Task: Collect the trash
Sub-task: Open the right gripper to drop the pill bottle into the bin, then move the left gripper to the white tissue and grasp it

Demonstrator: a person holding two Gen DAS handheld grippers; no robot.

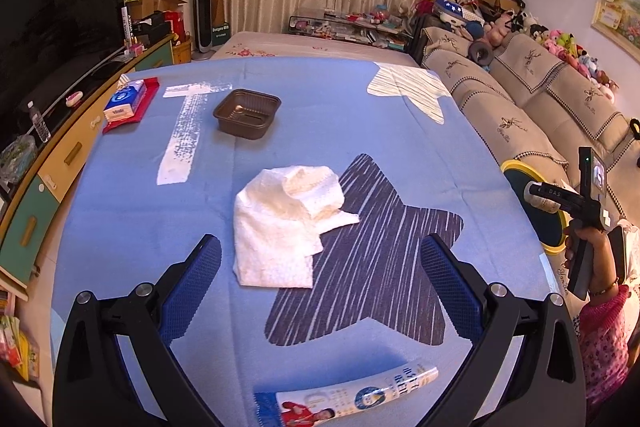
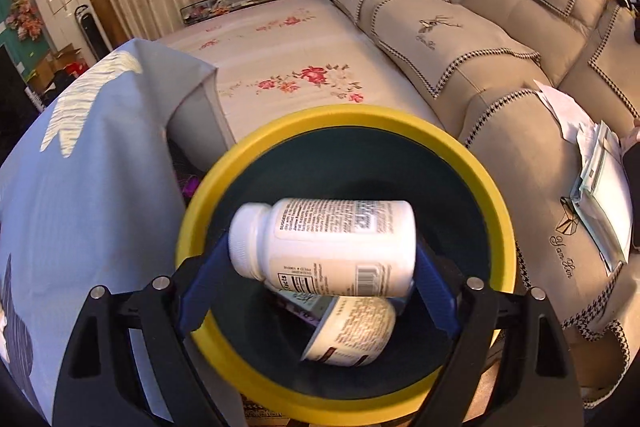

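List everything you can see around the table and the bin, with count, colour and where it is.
Tissue: one, white, crumpled, table centre.
Tray: one, brown, far part of table.
Tissue pack: one, blue and white, far left corner.
Tube: one, white and blue, near edge.
Bin: one, yellow rim, dark inside, beside table.
Bottle: one, white, over the bin between the right gripper's pads.
Container: one, cream, inside bin.
Sofa: one, beige, right of table.
Left gripper: open, above table.
Right gripper: over bin.
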